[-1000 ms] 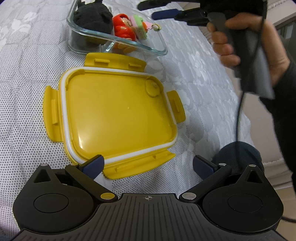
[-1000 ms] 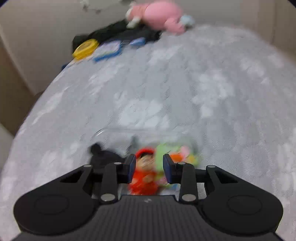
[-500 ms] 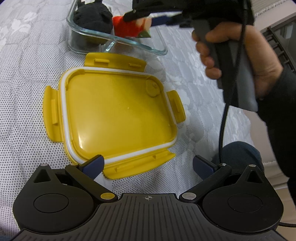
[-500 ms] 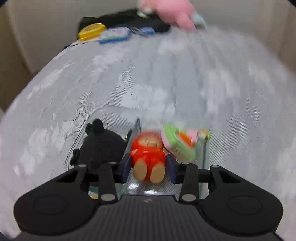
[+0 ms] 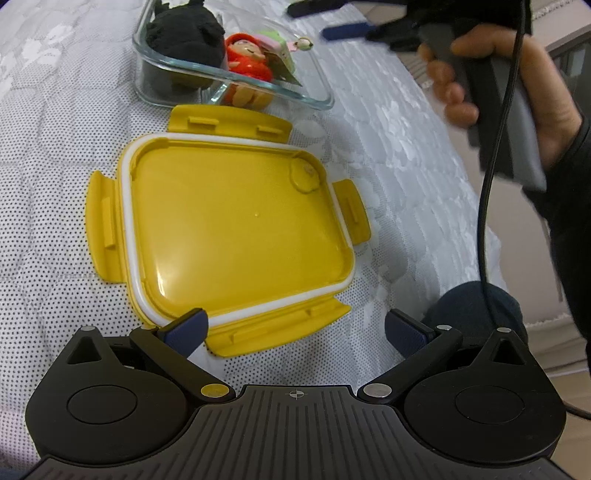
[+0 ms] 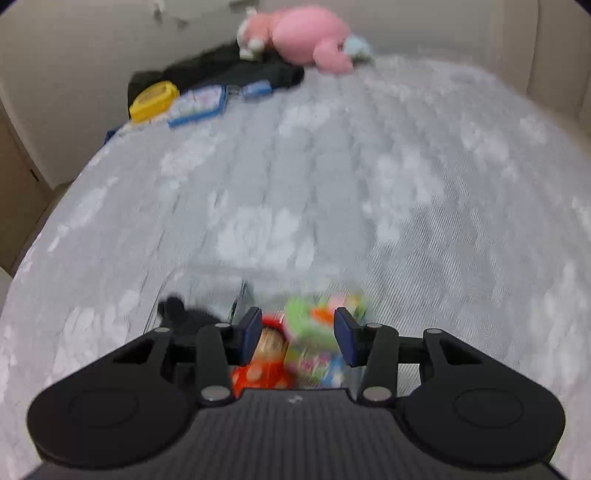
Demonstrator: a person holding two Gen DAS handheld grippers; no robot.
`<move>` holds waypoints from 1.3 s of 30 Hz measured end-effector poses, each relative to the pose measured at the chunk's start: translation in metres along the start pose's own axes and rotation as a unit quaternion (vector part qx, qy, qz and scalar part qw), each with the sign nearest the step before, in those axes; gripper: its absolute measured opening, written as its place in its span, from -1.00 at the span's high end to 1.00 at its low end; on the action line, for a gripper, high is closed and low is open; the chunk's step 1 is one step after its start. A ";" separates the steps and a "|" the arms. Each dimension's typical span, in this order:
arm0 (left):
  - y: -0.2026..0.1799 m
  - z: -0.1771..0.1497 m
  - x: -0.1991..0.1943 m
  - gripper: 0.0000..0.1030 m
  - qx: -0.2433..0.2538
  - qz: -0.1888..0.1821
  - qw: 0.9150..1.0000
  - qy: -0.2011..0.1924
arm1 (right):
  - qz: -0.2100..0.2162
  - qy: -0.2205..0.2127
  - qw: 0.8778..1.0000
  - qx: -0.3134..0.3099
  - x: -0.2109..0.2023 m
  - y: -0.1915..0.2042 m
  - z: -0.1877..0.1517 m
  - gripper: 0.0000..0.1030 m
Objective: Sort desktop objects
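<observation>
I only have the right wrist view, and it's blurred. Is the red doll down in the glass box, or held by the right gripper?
Observer: The left wrist view shows the red doll lying inside the glass box. The right gripper is above it, jaws opening, nothing between them.
Operator: Where is the box's lid?
Observer: The yellow lid lies on the bed just in front of the box, latches splayed.
Operator: And the left gripper?
Observer: The left gripper is open at the lid's near edge, gripping nothing.
</observation>
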State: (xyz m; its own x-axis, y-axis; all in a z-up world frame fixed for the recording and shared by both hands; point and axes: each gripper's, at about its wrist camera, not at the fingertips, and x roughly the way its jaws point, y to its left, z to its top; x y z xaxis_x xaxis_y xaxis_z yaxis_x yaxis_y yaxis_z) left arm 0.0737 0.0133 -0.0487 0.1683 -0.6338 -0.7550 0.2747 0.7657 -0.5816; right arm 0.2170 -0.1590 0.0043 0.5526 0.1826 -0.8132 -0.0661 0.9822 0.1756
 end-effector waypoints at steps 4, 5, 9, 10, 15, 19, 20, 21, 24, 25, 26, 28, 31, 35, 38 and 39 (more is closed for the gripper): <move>0.000 -0.001 0.000 -1.00 0.000 -0.001 1.000 0.000 | 0.023 0.052 0.998 0.015 0.028 0.006 -0.022 0.15; 0.001 -0.001 0.000 -1.00 -0.001 -0.001 1.000 0.000 | 0.023 0.051 0.998 0.008 0.031 0.009 -0.025 0.14; 0.001 0.000 0.001 -1.00 -0.003 -0.003 1.000 -0.001 | 0.045 -0.006 0.998 0.037 0.009 0.000 -0.011 0.18; 0.000 0.000 0.002 -1.00 -0.003 -0.002 1.000 0.000 | 0.036 -0.019 0.998 0.051 0.004 -0.004 -0.005 0.16; 0.000 0.000 0.002 -1.00 -0.002 -0.002 1.000 0.001 | 0.025 -0.001 0.987 0.158 0.010 -0.027 0.001 0.13; 0.001 0.000 0.002 -1.00 -0.002 -0.002 1.000 0.000 | 0.034 -0.034 0.971 0.234 0.021 -0.037 -0.013 0.16; 0.001 0.000 0.002 -1.00 -0.002 -0.002 1.000 0.000 | 0.036 -0.054 0.973 0.224 0.020 -0.035 -0.012 0.17; 0.001 0.000 0.002 -1.00 -0.002 -0.002 1.000 0.000 | 0.037 -0.069 0.976 0.205 0.019 -0.032 -0.009 0.17; 0.000 0.000 0.002 -1.00 -0.002 -0.002 1.000 0.001 | 0.040 -0.069 0.985 0.152 0.032 -0.024 0.007 0.16; 0.000 0.000 0.002 -1.00 -0.002 -0.003 1.000 0.001 | 0.033 -0.059 0.987 0.149 0.038 -0.024 0.011 0.16; 0.000 0.000 0.002 -1.00 -0.003 -0.003 1.000 0.001 | 0.024 -0.051 0.987 0.152 0.043 -0.026 0.012 0.16; 0.000 0.000 0.002 -1.00 -0.003 -0.004 1.000 0.001 | 0.009 -0.036 0.985 0.171 0.048 -0.031 0.009 0.16; -0.002 0.000 0.003 -1.00 0.002 -0.001 1.000 0.002 | -0.001 -0.020 0.983 0.184 0.042 -0.036 -0.005 0.16; 0.000 0.000 0.003 -1.00 0.001 -0.002 1.000 0.001 | 0.042 0.015 0.976 0.211 0.027 -0.046 -0.016 0.17; 0.002 0.000 0.002 -1.00 -0.006 -0.006 1.000 -0.001 | 0.035 -0.042 0.980 0.193 0.004 -0.047 -0.008 0.17; 0.002 0.000 0.003 -1.00 -0.005 -0.006 1.000 -0.001 | 0.032 -0.048 0.980 0.191 0.000 -0.049 -0.005 0.17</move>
State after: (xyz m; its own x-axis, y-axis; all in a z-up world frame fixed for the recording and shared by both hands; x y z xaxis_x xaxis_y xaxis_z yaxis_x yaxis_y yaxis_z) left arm 0.0747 0.0128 -0.0516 0.1669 -0.6424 -0.7480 0.2663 0.7598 -0.5931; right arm 0.2161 -0.2066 -0.0075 0.6349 0.2205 -0.7405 0.2026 0.8773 0.4350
